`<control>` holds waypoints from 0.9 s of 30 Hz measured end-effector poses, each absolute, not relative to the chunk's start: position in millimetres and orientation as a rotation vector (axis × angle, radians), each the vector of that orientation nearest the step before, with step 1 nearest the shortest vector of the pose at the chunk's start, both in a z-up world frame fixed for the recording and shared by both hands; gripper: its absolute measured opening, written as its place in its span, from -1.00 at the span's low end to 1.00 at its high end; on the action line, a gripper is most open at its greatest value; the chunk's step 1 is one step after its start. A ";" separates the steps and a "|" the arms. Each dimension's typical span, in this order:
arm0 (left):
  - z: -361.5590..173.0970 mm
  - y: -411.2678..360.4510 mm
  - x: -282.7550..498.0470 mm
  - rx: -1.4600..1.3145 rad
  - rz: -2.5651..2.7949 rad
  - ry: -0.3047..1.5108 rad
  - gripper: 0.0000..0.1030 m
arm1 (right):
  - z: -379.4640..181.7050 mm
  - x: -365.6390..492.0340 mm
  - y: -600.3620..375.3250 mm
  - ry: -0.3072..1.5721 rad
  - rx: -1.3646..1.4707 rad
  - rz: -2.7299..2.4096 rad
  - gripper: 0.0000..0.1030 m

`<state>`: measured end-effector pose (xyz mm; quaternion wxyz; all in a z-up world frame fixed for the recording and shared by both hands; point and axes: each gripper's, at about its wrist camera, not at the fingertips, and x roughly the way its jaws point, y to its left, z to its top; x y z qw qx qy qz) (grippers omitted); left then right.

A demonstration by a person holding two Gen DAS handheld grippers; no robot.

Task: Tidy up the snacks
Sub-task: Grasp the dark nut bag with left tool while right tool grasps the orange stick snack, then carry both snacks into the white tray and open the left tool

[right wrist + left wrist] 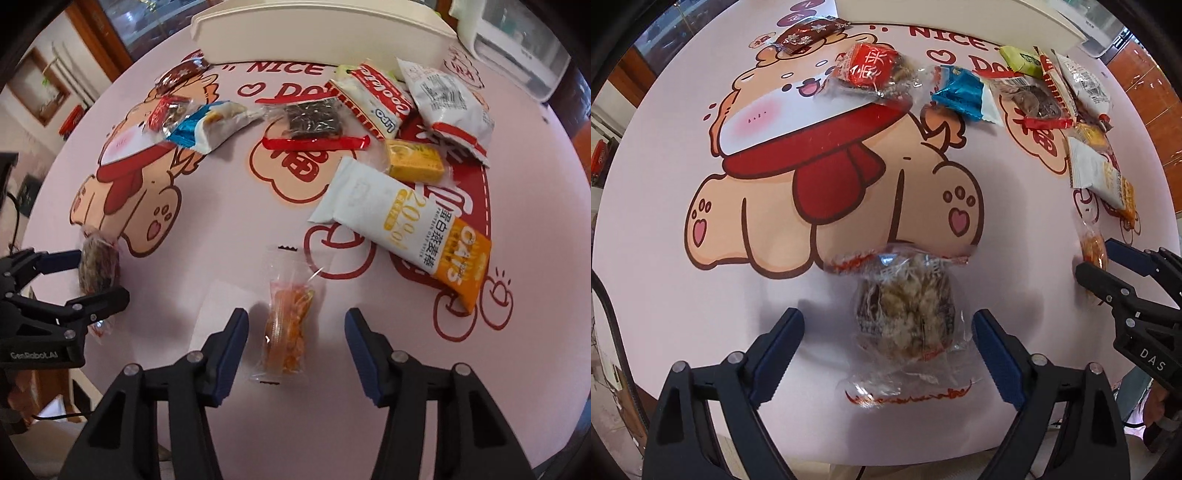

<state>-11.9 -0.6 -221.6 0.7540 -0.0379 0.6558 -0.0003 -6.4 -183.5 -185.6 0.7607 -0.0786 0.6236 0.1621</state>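
Left claw (888,354) spread wide, pointing down at the pink tabletop (701,302); a clear-wrapped brown nut cake (905,314) lies between its pads, untouched on either side. Right claw (295,349) also spread, straddling a clear-wrapped orange snack (286,332) with gaps both sides. Remaining snack packets (406,221) scattered farther back, before a white tray (295,33).

The pink mat (236,192) reads "NICE", the white-and-orange bar (406,229) "OATS", the red-striped packet (380,96) "Lipo Cookies".

nut snack (905,306) between left gripper (888,354) fingers | oat bar (406,225) right of fruit snack (288,332) (both on mat (240,229))
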 end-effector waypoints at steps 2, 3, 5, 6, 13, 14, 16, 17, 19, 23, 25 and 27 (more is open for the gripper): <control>-218.9 -2.2 -15.4 -0.065 0.010 1.423 0.47 | -185.9 -8.4 -182.4 1.352 -0.196 0.352 -0.08; -218.2 -5.0 -17.8 -0.053 0.015 1.417 0.26 | -185.9 -9.7 -182.2 1.347 -0.208 0.349 -0.15; -214.7 -9.8 -16.9 -0.047 0.008 1.411 0.16 | -185.8 -9.7 -183.3 1.341 -0.223 0.345 -0.29; -213.8 -10.7 -17.4 -0.048 0.007 1.411 0.14 | -185.7 -10.5 -183.8 1.336 -0.228 0.345 -0.39; -203.2 -11.2 -9.3 -0.026 -0.011 1.391 -0.05 | -185.1 -13.6 -183.6 1.334 -0.221 0.360 -0.58; -202.3 -11.4 -7.7 -0.020 -0.014 1.391 -0.05 | -184.6 -14.3 -183.8 1.336 -0.214 0.364 -0.58; -198.3 -12.5 -3.1 -0.006 -0.018 1.386 -0.06 | -184.3 -11.6 -182.2 1.335 -0.200 0.362 -0.58; -194.8 -12.8 -1.8 0.004 -0.018 1.377 -0.06 | -182.3 -11.0 -183.1 1.330 -0.192 0.360 -0.58; -192.4 -9.7 4.7 0.022 -0.018 1.360 -0.06 | -177.8 -9.7 -183.6 1.316 -0.181 0.358 -0.58; -177.2 -12.1 13.9 0.080 -0.021 1.312 -0.06 | -166.9 -5.3 -182.2 1.294 -0.162 0.360 -0.58; -167.5 -12.9 22.1 0.113 -0.022 1.285 -0.06 | -161.4 -2.5 -180.0 1.282 -0.156 0.361 -0.58; -158.1 -6.9 28.0 0.118 -0.016 1.266 -0.06 | -155.0 0.5 -177.1 1.268 -0.148 0.364 -0.58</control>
